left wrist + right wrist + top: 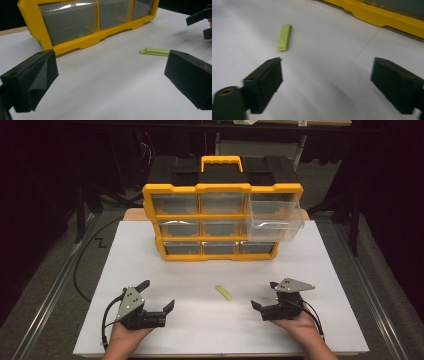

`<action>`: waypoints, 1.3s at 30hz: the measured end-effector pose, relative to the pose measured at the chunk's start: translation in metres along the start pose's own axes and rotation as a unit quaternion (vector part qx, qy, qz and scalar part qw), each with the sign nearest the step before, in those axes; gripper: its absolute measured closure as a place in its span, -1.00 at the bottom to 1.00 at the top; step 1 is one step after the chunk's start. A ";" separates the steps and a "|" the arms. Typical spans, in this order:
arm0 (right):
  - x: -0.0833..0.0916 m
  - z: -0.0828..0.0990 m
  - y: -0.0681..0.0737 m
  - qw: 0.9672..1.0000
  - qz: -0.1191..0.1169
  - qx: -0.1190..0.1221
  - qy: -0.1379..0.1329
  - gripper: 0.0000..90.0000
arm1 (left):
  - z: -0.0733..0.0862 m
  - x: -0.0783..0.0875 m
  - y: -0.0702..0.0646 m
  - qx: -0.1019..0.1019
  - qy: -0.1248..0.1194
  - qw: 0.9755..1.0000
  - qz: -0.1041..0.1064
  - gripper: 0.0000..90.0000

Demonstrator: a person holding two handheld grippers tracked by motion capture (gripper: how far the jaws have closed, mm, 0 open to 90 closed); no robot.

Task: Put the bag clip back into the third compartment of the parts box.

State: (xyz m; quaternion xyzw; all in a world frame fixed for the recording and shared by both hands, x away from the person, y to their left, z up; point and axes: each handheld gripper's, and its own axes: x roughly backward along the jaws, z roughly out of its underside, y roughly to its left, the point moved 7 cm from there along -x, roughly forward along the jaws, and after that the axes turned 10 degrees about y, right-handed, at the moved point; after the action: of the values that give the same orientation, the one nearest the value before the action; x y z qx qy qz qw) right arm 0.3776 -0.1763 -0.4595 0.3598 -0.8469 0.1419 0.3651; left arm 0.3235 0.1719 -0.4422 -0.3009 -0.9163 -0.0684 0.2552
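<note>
Down near the front edge of the white worktop (150,265), the left gripper (156,296) is resting in the person's hand with its black foam-padded jaws spread wide and holding nothing. Toward the front right corner, the right gripper (266,295) is sitting the same way, jaws wide apart and empty. Between them, a little farther from the front edge than either, the small flat lime-green plastic strip (223,292) is lying alone on the bare surface. Its long axis is running diagonally, from back-left to front-right. It is lying inward of each gripper, to the right of the left one and to the left of the right one; the right gripper looks slightly nearer, though the gap is close to even. Beyond the strip, toward the back edge, the yellow-and-black organiser cabinet with clear plastic drawers (222,215) is standing, its top right clear drawer (275,220) pulled out and apparently empty.
</note>
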 end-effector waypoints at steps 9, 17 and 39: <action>-0.012 -0.012 0.009 1.000 0.012 0.014 0.002 -1.00 | 0.002 -0.002 0.003 0.008 0.006 1.000 -0.005 -0.99; -0.036 -0.029 0.028 0.999 -0.008 0.033 0.010 -1.00 | 0.003 -0.005 0.002 0.006 0.013 1.000 -0.005 -0.99; -0.077 -0.054 0.051 0.997 -0.054 0.028 0.048 0.33 | 0.004 -0.006 0.004 0.001 0.014 1.000 -0.011 -0.99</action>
State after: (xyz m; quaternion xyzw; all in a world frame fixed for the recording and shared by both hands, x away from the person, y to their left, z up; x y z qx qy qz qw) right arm 0.4056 -0.0749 -0.4767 0.4081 -0.8033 0.1624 0.4021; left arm 0.3283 0.1728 -0.4484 -0.2898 -0.9160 -0.0743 0.2673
